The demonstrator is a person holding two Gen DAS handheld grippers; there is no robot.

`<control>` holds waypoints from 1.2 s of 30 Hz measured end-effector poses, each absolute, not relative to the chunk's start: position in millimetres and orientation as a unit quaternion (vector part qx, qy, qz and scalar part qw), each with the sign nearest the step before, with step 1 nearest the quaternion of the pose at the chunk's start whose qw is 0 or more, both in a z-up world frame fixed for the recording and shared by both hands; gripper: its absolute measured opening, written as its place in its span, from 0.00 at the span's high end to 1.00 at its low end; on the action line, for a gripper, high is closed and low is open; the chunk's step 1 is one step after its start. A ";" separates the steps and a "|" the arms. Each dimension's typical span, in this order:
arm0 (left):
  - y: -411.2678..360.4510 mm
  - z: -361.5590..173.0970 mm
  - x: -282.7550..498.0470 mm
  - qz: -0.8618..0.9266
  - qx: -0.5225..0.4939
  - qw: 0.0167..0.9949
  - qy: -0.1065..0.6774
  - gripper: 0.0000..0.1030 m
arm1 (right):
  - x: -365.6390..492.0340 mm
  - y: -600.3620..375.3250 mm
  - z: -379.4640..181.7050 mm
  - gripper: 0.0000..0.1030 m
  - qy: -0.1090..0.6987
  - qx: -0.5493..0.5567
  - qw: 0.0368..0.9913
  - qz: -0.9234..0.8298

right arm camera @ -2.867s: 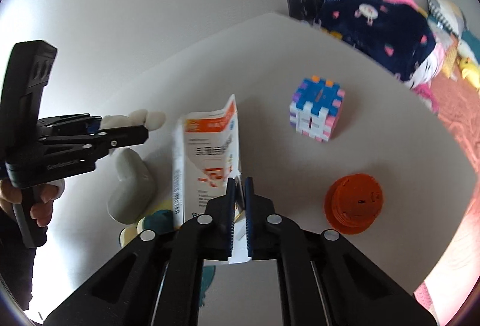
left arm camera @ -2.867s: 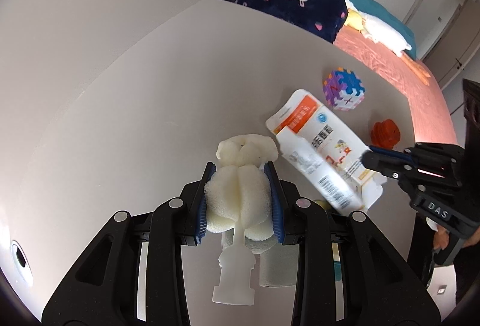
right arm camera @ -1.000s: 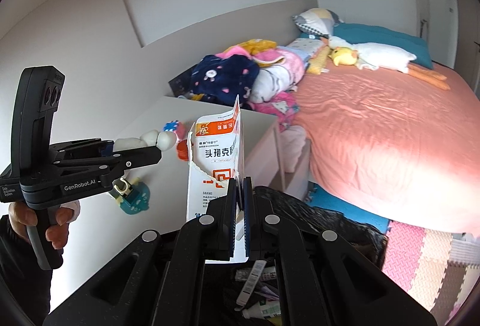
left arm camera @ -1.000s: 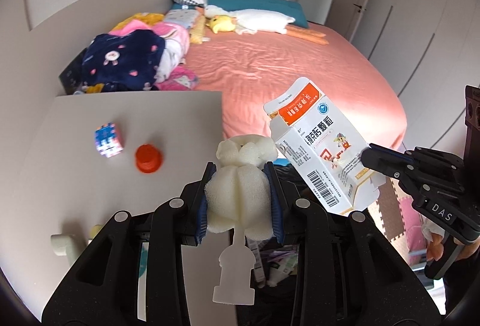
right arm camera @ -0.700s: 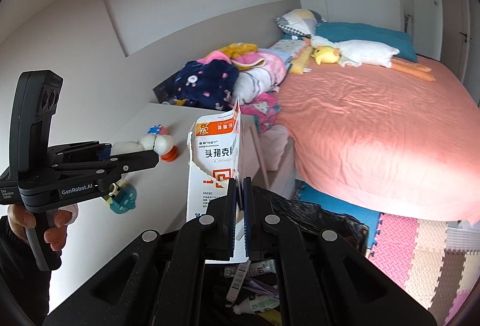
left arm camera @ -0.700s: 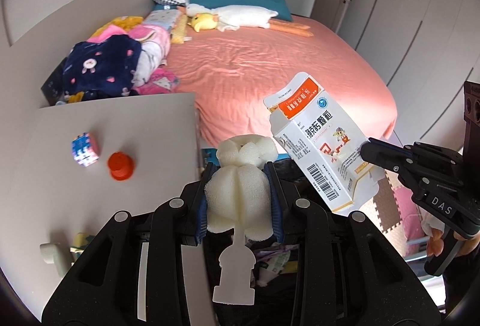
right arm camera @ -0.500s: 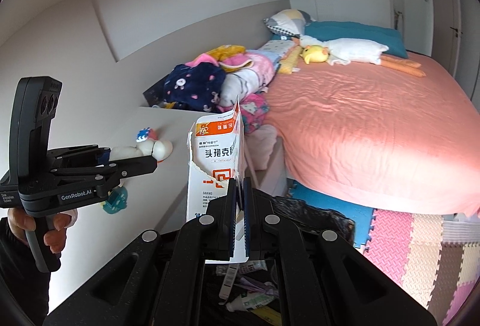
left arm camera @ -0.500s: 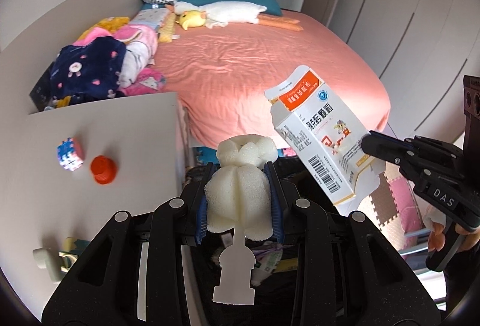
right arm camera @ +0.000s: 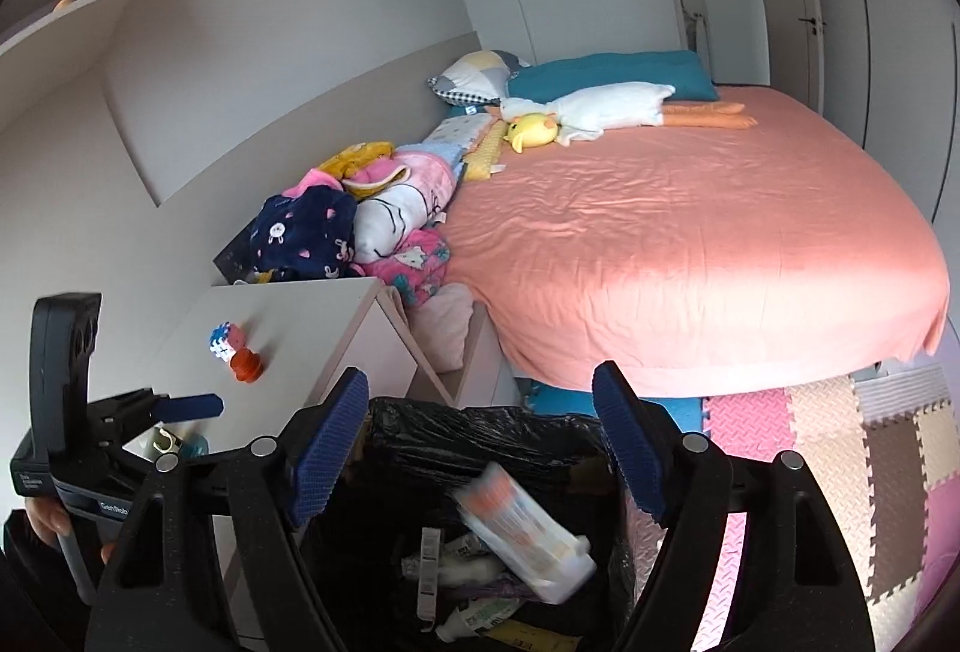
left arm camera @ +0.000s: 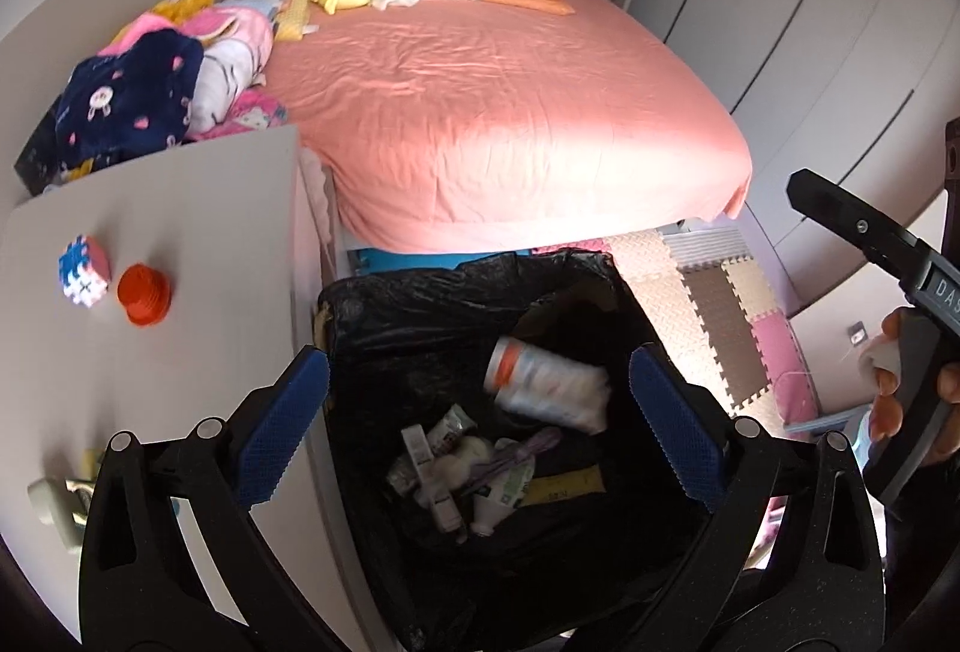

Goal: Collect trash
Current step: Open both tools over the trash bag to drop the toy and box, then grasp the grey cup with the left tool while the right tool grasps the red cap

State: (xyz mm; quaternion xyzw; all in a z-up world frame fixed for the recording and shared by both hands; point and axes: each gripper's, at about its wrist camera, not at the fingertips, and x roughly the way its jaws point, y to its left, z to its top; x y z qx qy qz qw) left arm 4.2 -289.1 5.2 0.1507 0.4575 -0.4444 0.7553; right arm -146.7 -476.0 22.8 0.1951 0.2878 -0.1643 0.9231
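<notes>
Landmark: the bin (left arm camera: 360, 304), lined with a black bag, standing on the floor against the side of the white table (left arm camera: 228, 208) and in front of the bed (left arm camera: 510, 112).

Left gripper (left arm camera: 477, 427): above the bin, pointing down into it. Its jaws have just been opening and now stand wide apart, with nothing between the blue pads (left arm camera: 279, 427).

Right gripper (right arm camera: 480, 448): also above the bin. Its jaws have just been opening as well and stand spread, with nothing between them.

Carton (left arm camera: 543, 388): white with an orange band, inside the bin toward its far right side, lying tilted and blurred. In the right wrist view the carton (right arm camera: 522, 526) sits between and below the open fingers, touching neither.

Other rubbish (left arm camera: 474, 466) — small tubes, wrappers and white scraps — lies at the bottom of the bin, nearer than the carton.

On the table, left of the bin: a coloured puzzle cube (left arm camera: 84, 271) and, just beside it, an orange cap (left arm camera: 143, 293). A pale object at the table's near edge is too cropped to identify.

Beyond the bin, right side: foam floor mats (left arm camera: 720, 304)
</notes>
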 end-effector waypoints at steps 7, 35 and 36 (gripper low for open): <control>-274.7 3.5 10.7 -0.426 0.139 0.764 0.464 0.06 | -138.9 -469.3 18.7 0.24 0.297 0.193 0.924 -0.145; -170.0 -4.4 39.4 -0.326 0.085 0.810 0.479 0.06 | -69.5 -390.8 6.2 0.24 0.342 0.154 0.926 -0.043; -166.2 -4.5 40.8 -0.321 0.083 0.812 0.480 0.06 | -66.3 -387.7 5.3 0.24 0.344 0.153 0.926 -0.038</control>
